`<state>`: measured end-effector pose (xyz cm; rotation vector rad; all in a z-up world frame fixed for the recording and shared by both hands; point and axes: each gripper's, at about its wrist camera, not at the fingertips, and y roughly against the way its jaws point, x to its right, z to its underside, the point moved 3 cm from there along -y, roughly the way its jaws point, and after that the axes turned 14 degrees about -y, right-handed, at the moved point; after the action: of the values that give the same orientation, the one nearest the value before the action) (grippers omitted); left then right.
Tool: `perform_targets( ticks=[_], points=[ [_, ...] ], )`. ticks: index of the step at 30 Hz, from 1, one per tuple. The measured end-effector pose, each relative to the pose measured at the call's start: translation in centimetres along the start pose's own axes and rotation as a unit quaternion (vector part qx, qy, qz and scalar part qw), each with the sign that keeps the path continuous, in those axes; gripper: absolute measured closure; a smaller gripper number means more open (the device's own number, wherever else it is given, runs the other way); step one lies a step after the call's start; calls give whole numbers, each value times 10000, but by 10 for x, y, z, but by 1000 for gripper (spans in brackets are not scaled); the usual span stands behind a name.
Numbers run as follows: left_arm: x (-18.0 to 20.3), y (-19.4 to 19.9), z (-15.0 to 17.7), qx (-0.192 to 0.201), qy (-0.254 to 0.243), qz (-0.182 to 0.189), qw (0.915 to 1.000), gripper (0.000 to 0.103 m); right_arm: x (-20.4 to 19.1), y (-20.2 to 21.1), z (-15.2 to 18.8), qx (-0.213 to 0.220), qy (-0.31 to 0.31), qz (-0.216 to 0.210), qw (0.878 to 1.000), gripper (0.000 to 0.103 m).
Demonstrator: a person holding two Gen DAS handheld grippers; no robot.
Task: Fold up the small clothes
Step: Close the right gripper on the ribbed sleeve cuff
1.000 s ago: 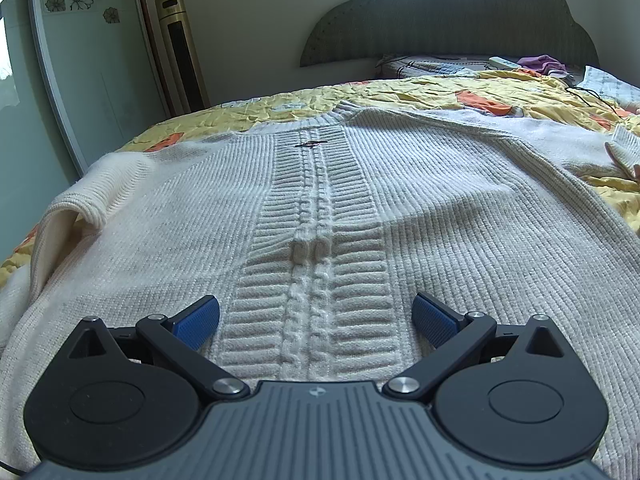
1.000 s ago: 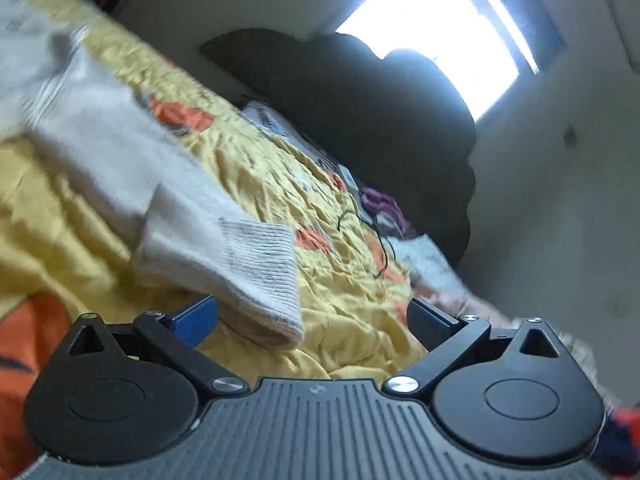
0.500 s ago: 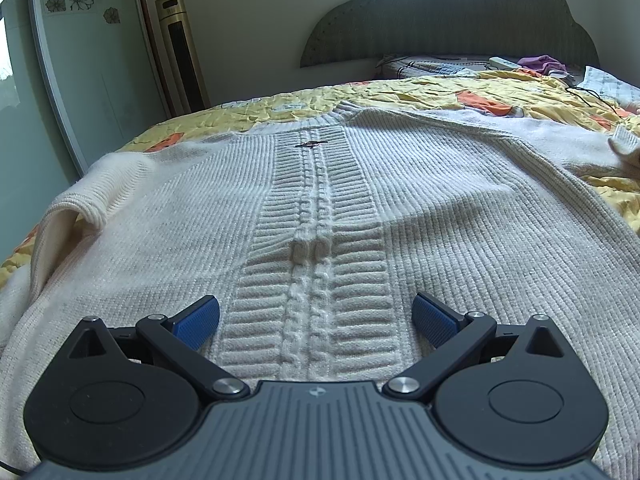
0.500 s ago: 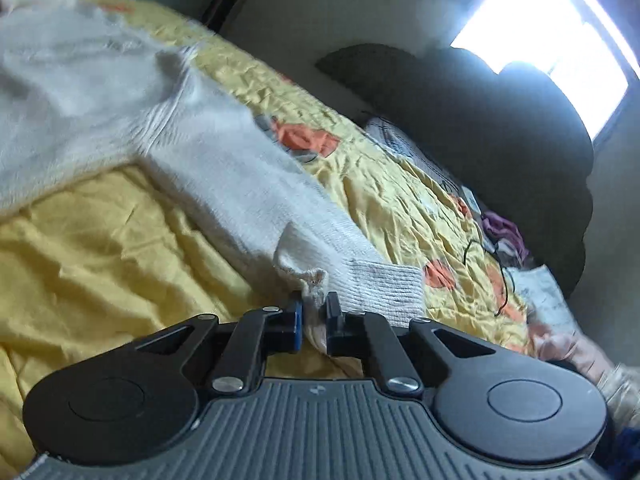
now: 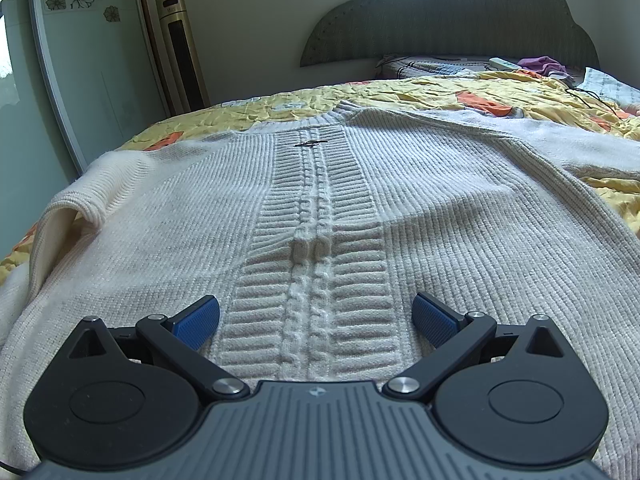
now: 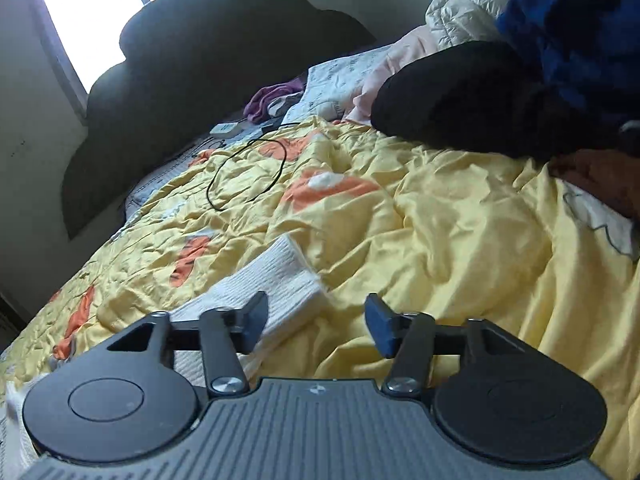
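The left gripper [image 5: 316, 320] has its blue fingers [image 5: 197, 322] spread wide and released, with nothing between them. They hover just above the near hem of a cream knitted sweater [image 5: 460, 232], one on each side of the cable stripe that runs up its middle. The sweater lies flat, front up, on a yellow quilt [image 5: 500, 92] with orange patches. Its left sleeve is folded in near the left edge of the bed, and its right sleeve stretches away to the right.

The right gripper [image 6: 316, 322] has just been opening its fingers, and they stand apart with no cloth between them. The ribbed cuff [image 6: 286, 280] of the sleeve lies on the quilt just at the left finger [image 6: 254, 320], released. I cannot tell if the finger touches it.

Farther on the quilt there is a black cable loop [image 6: 248, 172]. At the far right a pile of clothes [image 6: 500, 92] rests, black, dark blue and white. A dark headboard [image 6: 192, 72] stands at the far end of the bed.
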<state>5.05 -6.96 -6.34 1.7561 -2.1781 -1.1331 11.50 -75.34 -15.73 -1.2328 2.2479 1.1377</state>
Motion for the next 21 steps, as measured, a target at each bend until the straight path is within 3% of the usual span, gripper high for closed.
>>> perform_targets(
  ticks=[3, 6, 9, 11, 15, 19, 21],
  points=[
    [0, 0, 0, 2, -14, -10, 10000, 0, -3, 5, 17, -349, 19, -453, 9984, 37],
    [0, 0, 0, 1, -15, -10, 10000, 0, -3, -1, 26, -740, -599, -939, 9910, 37],
    [0, 0, 0, 2, -16, -10, 10000, 0, -8, -17, 30, -959, -1176, -1089, 9824, 42],
    [1, 0, 0, 2, -20, -14, 10000, 0, -9, -24, 30, -843, -1490, -1143, 9786, 45],
    [0, 0, 1, 4, -22, -15, 10000, 0, -4, -41, 23, -492, -2111, -1225, 9685, 59],
    [0, 0, 1, 3, -23, -16, 10000, 0, -3, -51, 15, -344, -2307, -1183, 9652, 68],
    [0, 0, 1, 1, -23, -17, 10000, 0, -1, -54, 13, -323, -2352, -1075, 9654, 85]
  ],
)
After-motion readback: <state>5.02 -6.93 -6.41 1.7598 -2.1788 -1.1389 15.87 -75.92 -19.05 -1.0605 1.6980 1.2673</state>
